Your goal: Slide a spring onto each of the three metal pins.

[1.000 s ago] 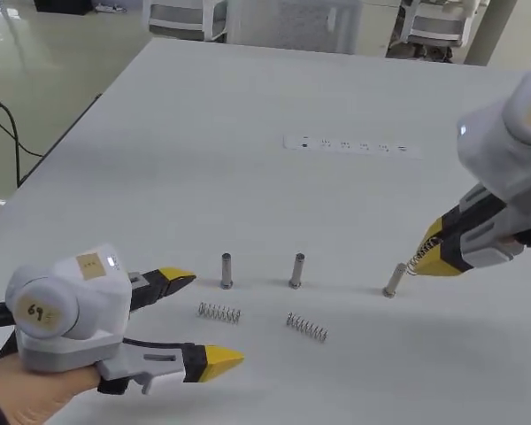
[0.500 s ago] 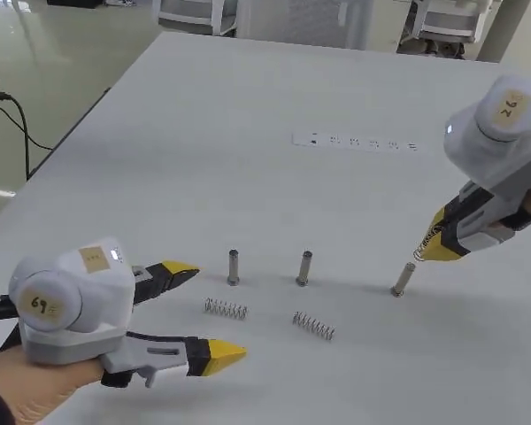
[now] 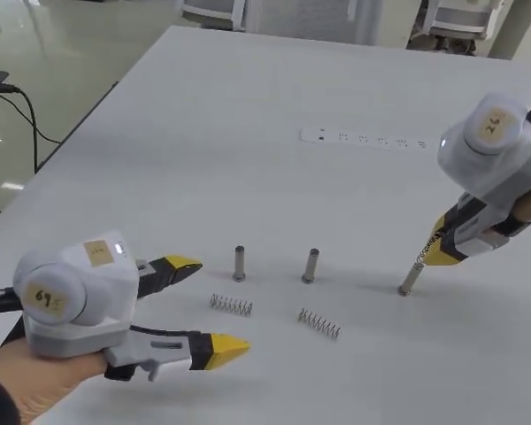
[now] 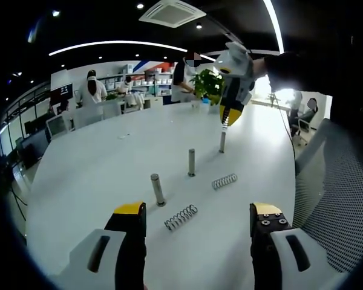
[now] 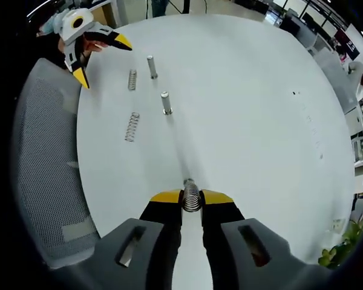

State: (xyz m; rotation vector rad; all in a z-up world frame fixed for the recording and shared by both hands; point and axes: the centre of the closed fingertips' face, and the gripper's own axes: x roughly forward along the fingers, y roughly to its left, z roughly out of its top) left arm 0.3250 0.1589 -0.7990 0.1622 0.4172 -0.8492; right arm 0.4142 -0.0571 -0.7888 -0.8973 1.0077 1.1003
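- Head view: the right gripper [image 3: 435,254] is clamped on a spring [image 3: 427,245], holding it slanted down at the top of the right pin [image 3: 411,278]. The spring's lower end meets the pin's tip, but I cannot tell whether it is over the tip yet.
- The middle pin [image 3: 311,266] and left pin [image 3: 239,263] stand bare on the surface [image 3: 248,159]. The middle spring [image 3: 319,324] and left spring [image 3: 231,305] lie flat just in front of them.
- The left gripper [image 3: 219,304] is held low near the left spring, jaws wide apart and empty.
- Left gripper view: its jaws stand apart with nothing between them. Both loose springs lie ahead, beside the two bare pins. Farther off, the right gripper brings its spring to the far pin.
- Right gripper view: the spring is pinched between the yellow tips, and the pin's top shows just beyond the coil's end, roughly in line with it.
- Judged from this, the first of the three springs is in hand and none is seated.
- The next move calls for keeping the coil lined up with the pin, sliding it down the shaft, then opening the jaws. The two springs on the surface would follow.
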